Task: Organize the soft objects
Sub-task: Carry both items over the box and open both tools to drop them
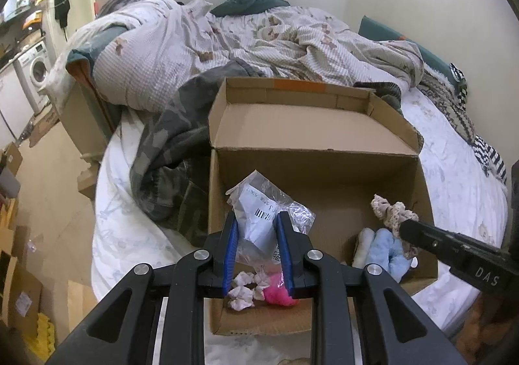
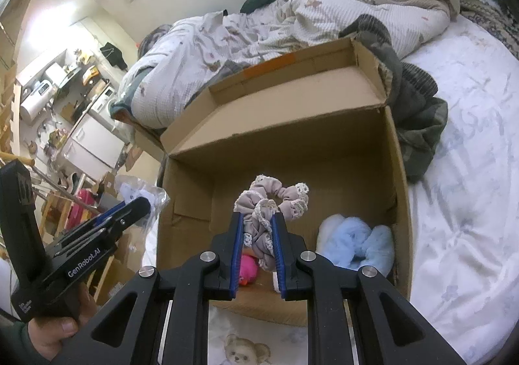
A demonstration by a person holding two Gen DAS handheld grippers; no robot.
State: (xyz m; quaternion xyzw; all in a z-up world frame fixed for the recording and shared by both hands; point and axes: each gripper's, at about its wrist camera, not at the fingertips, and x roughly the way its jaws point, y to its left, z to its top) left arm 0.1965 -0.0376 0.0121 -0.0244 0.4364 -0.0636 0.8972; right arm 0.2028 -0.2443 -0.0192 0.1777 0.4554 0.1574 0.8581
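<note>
Two held items, plastic bag (image 1: 259, 219) and scrunchie (image 2: 269, 206), partly hide box (image 1: 324, 170) contents.

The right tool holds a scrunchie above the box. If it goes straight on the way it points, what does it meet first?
Probably the bare floor of the cardboard box, between the pink item and the light blue plush. The right tool carries the scrunchie ahead of it; depth is unclear.

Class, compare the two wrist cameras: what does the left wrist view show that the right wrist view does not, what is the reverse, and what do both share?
Only the left wrist view: crumpled white tissues in the box, and a washing machine.
Only the right wrist view: a teddy bear print on the sheet, and the hand holding the left gripper.
Both: the cardboard box, blue fluffy item, pink item, bagged packet, lace scrunchie.
</note>
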